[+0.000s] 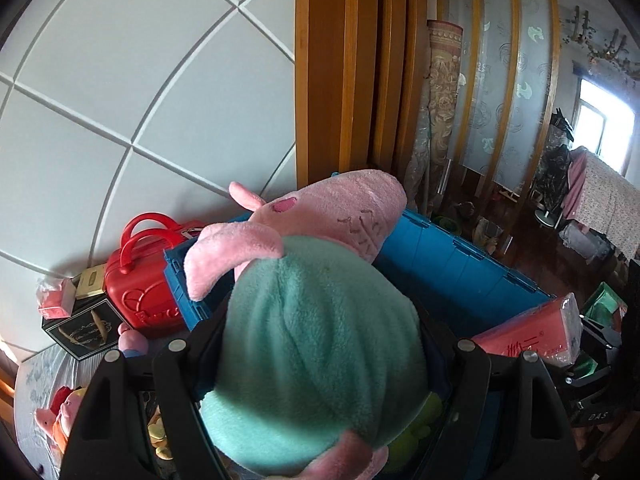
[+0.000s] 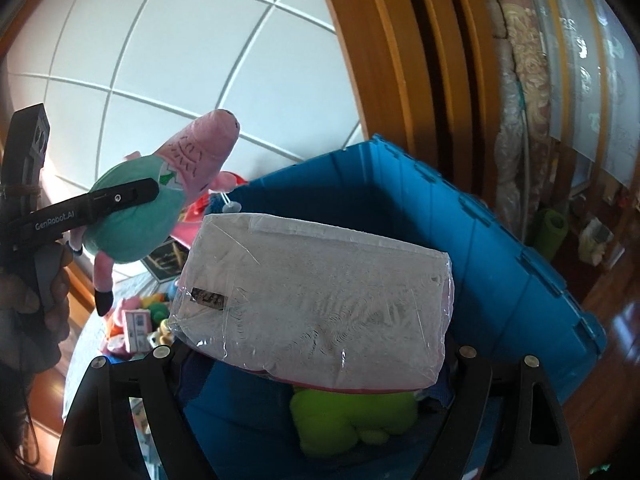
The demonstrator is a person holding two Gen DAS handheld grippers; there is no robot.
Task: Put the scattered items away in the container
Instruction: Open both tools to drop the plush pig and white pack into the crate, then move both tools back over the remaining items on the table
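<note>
My left gripper (image 1: 320,354) is shut on a pink pig plush in a teal dress (image 1: 316,320), held above the near edge of the blue crate (image 1: 460,264). The same plush (image 2: 136,216) and left gripper (image 2: 120,200) show at the left of the right wrist view. My right gripper (image 2: 316,360) is shut on a plastic-wrapped tissue pack (image 2: 316,300), held over the open blue crate (image 2: 500,248). A lime green plush (image 2: 352,416) lies inside the crate. The pack also shows in the left wrist view (image 1: 532,332).
A red toy suitcase (image 1: 148,276), a black box (image 1: 82,330), a small pink box (image 1: 56,300) and more pig plushes (image 1: 60,416) lie left of the crate. Scattered toys (image 2: 140,320) lie on the surface. A wooden door frame (image 1: 340,72) stands behind.
</note>
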